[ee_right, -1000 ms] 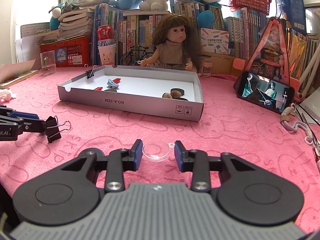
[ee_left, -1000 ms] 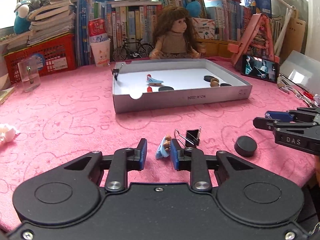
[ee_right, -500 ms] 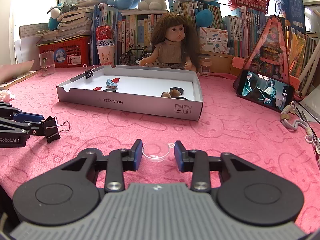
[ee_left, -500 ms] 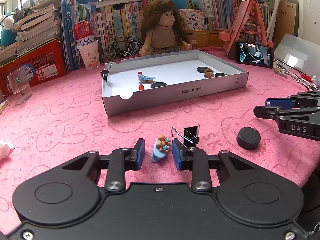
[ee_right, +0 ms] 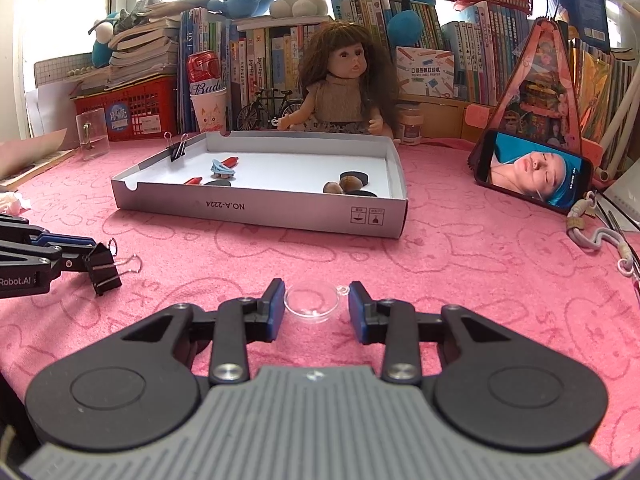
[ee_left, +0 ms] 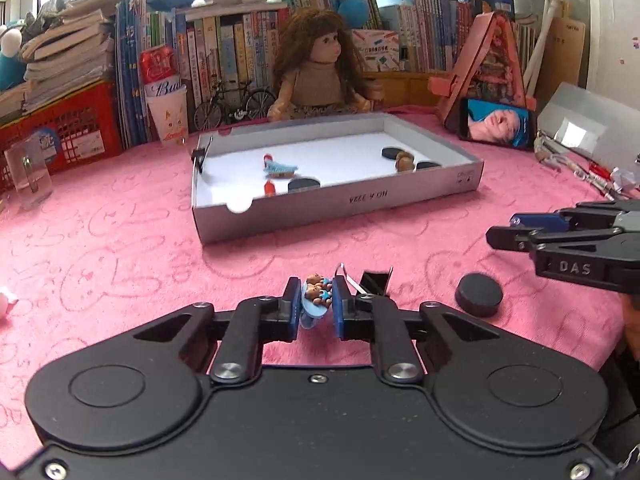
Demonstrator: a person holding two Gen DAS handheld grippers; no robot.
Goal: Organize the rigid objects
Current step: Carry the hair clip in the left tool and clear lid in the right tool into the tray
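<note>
My left gripper (ee_left: 316, 281) is closing, and its blue pads press both sides of a small blue hair clip with tiny bears (ee_left: 316, 300) on the pink cloth. Just right of it lie a black binder clip (ee_left: 374, 282) and a black round puck (ee_left: 479, 294). My right gripper (ee_right: 317, 288) stands open around a clear plastic dome (ee_right: 312, 304), with a gap at the right pad. The grey cardboard tray (ee_left: 340, 204) further back holds a blue clip, red pieces, black discs and brown nuts. In the right wrist view the left gripper (ee_right: 90, 254) sits beside the binder clip (ee_right: 105, 270).
A doll (ee_right: 344, 92) sits behind the tray (ee_right: 260, 208). A phone (ee_right: 532, 174) leans on a stand at the right, with a cord (ee_right: 600, 236) near it. A clear acrylic block (ee_left: 28, 178) stands at the left. Books and a red basket line the back.
The left jaws have come together onto the blue bear clip, which now stands upright between the pads. The right gripper and its clear dome have not moved.
</note>
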